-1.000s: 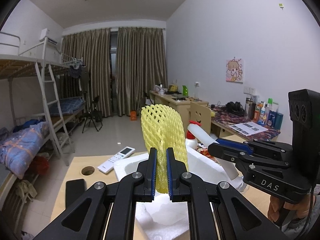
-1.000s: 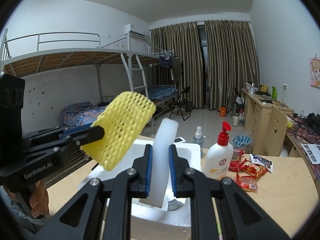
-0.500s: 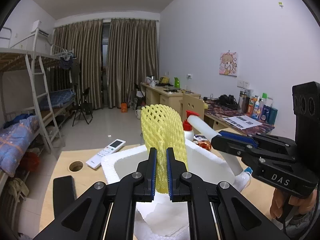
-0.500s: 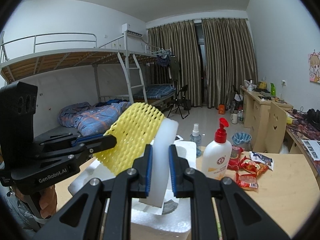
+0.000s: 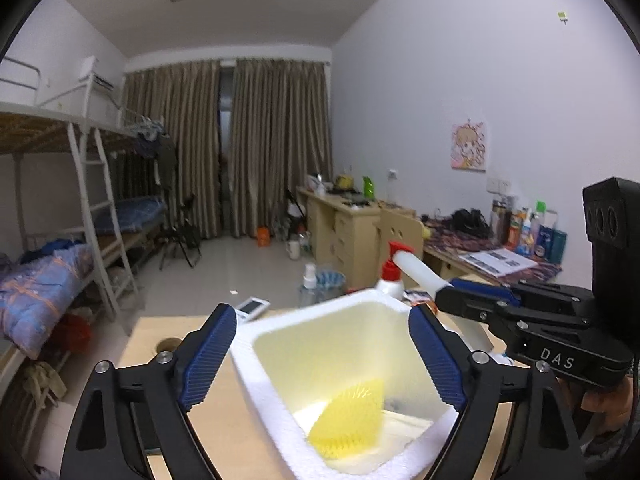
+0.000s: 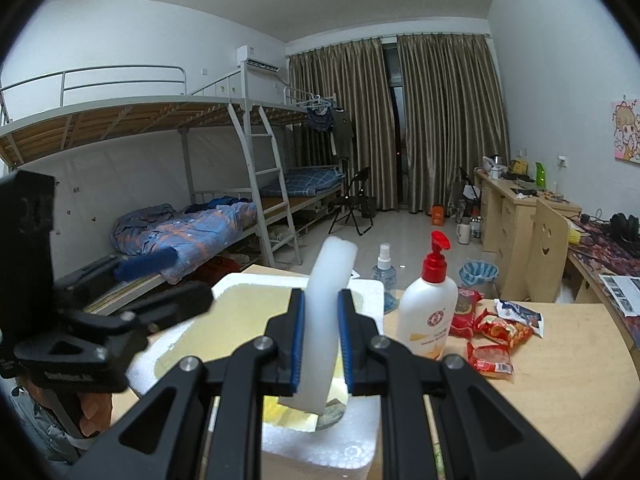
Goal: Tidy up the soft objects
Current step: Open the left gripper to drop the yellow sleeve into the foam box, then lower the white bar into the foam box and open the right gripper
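left gripper (image 5: 322, 356) jaws opening over foam box (image 5: 260, 376); right gripper (image 6: 321, 338) clamps white foam strip (image 6: 326, 320); pump bottle (image 6: 428, 320) beside.

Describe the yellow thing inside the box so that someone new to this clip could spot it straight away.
Start at the wooden table and find the white foam box standing on it, between the opening jaws of the left gripper. At the bottom of the box lies the yellow foam net, loose and touched by neither pad. It is the only bright yellow, mesh-textured thing there; the white foam strip nearby is plain.
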Tool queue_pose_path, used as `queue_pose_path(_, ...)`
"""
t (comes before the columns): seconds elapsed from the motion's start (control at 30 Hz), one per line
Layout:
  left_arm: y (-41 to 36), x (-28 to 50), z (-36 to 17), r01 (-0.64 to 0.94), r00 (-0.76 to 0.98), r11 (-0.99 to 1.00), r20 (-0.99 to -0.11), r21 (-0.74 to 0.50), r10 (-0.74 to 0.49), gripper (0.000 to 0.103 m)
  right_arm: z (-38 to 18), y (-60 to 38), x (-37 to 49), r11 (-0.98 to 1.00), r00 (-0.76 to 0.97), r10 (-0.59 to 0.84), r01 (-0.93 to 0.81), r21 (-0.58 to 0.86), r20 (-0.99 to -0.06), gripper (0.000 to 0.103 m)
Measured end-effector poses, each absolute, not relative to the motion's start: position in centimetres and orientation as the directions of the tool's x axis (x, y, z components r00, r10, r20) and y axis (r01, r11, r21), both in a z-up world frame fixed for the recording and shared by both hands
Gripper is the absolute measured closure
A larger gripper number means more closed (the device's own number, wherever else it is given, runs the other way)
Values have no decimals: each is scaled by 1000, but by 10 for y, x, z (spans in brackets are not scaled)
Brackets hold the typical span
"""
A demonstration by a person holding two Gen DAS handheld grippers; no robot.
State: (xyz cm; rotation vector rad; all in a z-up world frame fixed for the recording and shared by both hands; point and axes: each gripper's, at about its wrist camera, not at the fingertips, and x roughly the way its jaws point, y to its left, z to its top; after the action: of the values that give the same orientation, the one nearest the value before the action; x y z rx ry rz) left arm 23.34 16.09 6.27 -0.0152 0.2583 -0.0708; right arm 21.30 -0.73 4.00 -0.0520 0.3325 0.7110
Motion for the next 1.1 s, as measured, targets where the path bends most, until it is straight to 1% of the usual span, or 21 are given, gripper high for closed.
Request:
queue_pose_path(0.1, 166, 232, 62, 38, 969, 999, -243, -32, -44, 5, 40, -6, 213, 759, 707, 631, -648, 65, -319, 84)
queue_pose_path(0.2, 169, 231, 62, 3, 973, 1000, -230, -30, -10, 2, 40, -5, 214, 758, 706, 632, -650, 64, -319, 84)
queue_pose_path(0.43, 179, 229, 63, -16, 975, 998, -221, -60, 2, 1, 37, 0, 217, 753, 699, 638, -654, 70, -324, 83)
queue_pose_path(0.7, 185, 230, 58, -7, 977, 996, -213, -92, -12, 1, 31, 11, 224, 741, 683, 648, -667, 74, -339, 83)
queue_pose_path(0.9, 182, 238, 51, -6, 969, 995, -246, -95, -17, 1, 27, 14, 229, 737, 676, 653, -671, 81, -342, 83)
queue_pose_path(1.1, 180, 234, 50, 12, 972, 996, -233, -89, -32, 1, 24, 15, 229, 737, 673, 654, -671, 88, -346, 83)
